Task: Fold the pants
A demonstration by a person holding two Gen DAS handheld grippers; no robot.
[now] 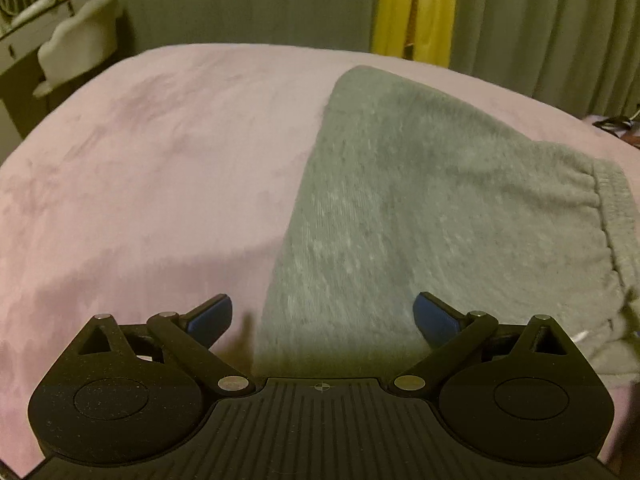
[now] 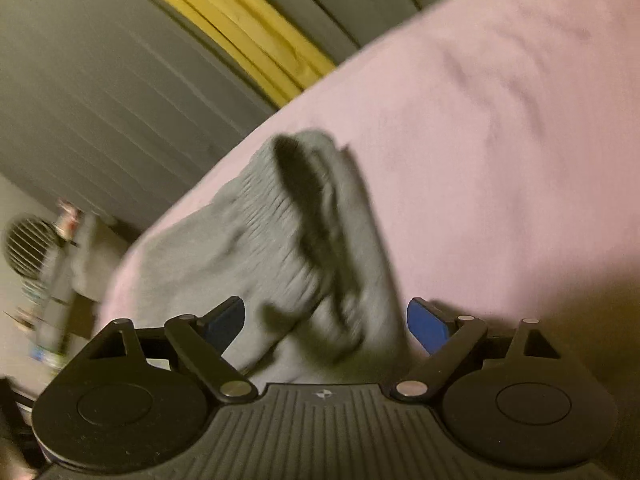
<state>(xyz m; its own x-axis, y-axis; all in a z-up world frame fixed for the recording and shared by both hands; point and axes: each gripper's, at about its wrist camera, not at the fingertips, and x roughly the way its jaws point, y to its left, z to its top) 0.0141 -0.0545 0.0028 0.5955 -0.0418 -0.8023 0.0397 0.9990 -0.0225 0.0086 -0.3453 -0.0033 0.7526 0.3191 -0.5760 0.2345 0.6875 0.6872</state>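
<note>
Grey pants (image 1: 420, 208) lie flat on the pink bed (image 1: 160, 160) — left claw (image 1: 322, 318) spread wide above their near edge, gripping nothing. Right claw (image 2: 326, 320) gapes too, over the ribbed waistband (image 2: 276, 216) — blurred.

Dim warm indoor light, fisheye-curved edges, right wrist view motion-blurred

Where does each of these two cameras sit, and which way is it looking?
Left wrist: rides on the left gripper, facing forward over flat grey knit pants on a pink fleece blanket; its open blue-padded fingers show.
Right wrist: rides on the right gripper, tilted, facing the pants' ribbed waistband; fingers open.
Shared: pants, blanket, the yellow curtain strip.
</note>
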